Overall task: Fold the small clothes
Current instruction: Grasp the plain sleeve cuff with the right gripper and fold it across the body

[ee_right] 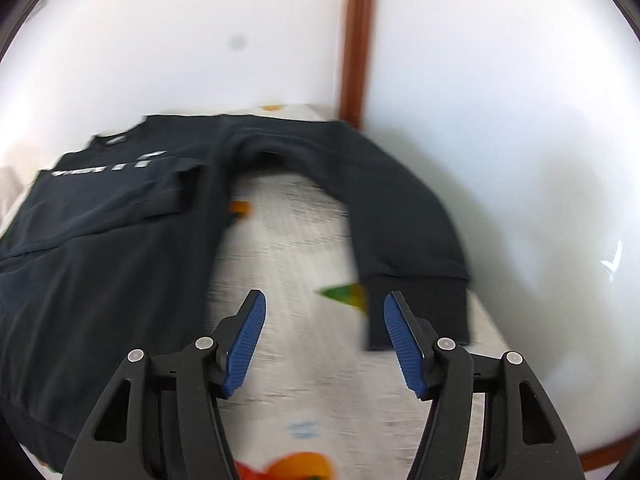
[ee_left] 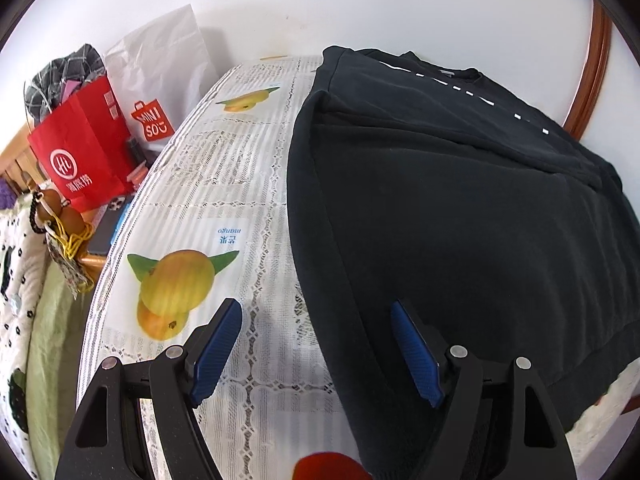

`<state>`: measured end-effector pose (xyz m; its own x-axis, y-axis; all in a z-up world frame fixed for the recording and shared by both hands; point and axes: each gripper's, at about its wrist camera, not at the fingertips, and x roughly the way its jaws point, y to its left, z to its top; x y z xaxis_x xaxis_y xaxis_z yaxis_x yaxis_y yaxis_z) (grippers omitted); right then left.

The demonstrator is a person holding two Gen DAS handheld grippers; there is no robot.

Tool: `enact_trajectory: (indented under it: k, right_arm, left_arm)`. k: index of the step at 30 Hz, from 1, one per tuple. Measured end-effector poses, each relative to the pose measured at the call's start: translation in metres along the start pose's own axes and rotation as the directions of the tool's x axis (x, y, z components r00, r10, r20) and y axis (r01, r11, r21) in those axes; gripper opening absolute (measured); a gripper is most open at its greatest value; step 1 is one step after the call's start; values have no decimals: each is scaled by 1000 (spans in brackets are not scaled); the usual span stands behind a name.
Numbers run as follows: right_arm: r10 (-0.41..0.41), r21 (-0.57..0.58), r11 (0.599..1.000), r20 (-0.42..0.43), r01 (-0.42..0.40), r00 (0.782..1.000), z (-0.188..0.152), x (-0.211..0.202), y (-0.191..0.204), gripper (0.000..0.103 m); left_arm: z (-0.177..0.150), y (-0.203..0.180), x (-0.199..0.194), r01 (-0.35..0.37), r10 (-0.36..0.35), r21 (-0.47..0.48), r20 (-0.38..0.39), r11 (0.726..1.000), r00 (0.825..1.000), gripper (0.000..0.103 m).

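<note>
A black sweatshirt (ee_left: 460, 208) with white lettering lies flat on a table covered by a fruit-print cloth (ee_left: 224, 184). One sleeve is folded across its chest. My left gripper (ee_left: 316, 312) hovers open over the sweatshirt's left hem edge, with nothing between its blue pads (ee_left: 218, 352). In the blurred right wrist view the same sweatshirt (ee_right: 104, 256) fills the left side, and its other sleeve (ee_right: 404, 224) stretches out to the right, cuff (ee_right: 416, 312) nearest me. My right gripper (ee_right: 325, 304) is open above the cloth, just left of that cuff, holding nothing.
Red paper bags (ee_left: 80, 148) and a white plastic bag (ee_left: 160, 68) stand left of the table on a wooden stand. A patterned quilt (ee_left: 16, 280) lies at lower left. White wall and a brown wooden frame (ee_right: 358, 40) back the table.
</note>
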<state>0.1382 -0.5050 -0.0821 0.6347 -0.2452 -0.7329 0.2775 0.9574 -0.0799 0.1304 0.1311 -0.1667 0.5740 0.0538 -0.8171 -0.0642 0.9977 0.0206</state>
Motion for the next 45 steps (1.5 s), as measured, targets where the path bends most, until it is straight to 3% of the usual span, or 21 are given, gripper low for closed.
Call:
enact_trajectory:
  k: [6, 13, 15, 16, 19, 21, 25, 30, 33, 38, 43, 45]
  right_arm:
    - [19, 20, 1000, -68, -17, 998, -6, 27, -22, 61]
    - [-74, -17, 997, -95, 72, 993, 2, 67, -14, 56]
    - [-112, -11, 994, -83, 112, 990, 4, 68, -16, 37]
    - [-138, -32, 990, -78, 136, 987, 5, 69, -15, 17]
    - [-168, -79, 984, -68, 162, 984, 9, 71, -13, 6]
    - [-186, -83, 980, -82, 180, 979, 17, 68, -12, 5]
    - [-89, -51, 995, 1, 89, 996, 52, 22, 3, 5]
    - [85, -87, 993, 82, -78, 993, 101, -30, 69, 5]
    - [211, -141, 970, 90, -198, 973, 120, -49, 127, 5]
    - [417, -236, 888, 54, -394, 907, 140, -59, 235, 5]
    - [570, -332, 772, -18, -542, 822, 142, -66, 348, 5]
    - [632, -355, 710, -59, -608, 773, 143, -62, 390, 5]
  left_arm:
    - [9, 4, 9, 1, -1, -31, 7, 1000, 1000, 77]
    - [19, 9, 16, 13, -13, -28, -8, 1000, 1000, 78]
    - [19, 13, 18, 19, -19, -40, -11, 999, 1000, 79]
    - [19, 14, 18, 21, -21, -44, -10, 999, 1000, 79]
    - [20, 16, 20, 13, -13, -39, -5, 999, 1000, 79]
    - [21, 18, 22, 15, -15, -41, -2, 999, 1000, 79]
    - [24, 18, 25, 24, -24, -11, -1, 1000, 1000, 79]
    - [29, 20, 30, 33, -33, -7, 11, 999, 999, 80]
    - [30, 22, 32, 41, -41, -3, 17, 999, 999, 81]
    - [25, 24, 32, 47, -47, 4, 42, 999, 998, 88]
    - [26, 24, 34, 30, -30, -3, 31, 1000, 999, 95]
    - [26, 25, 35, 34, -34, -5, 29, 999, 999, 96]
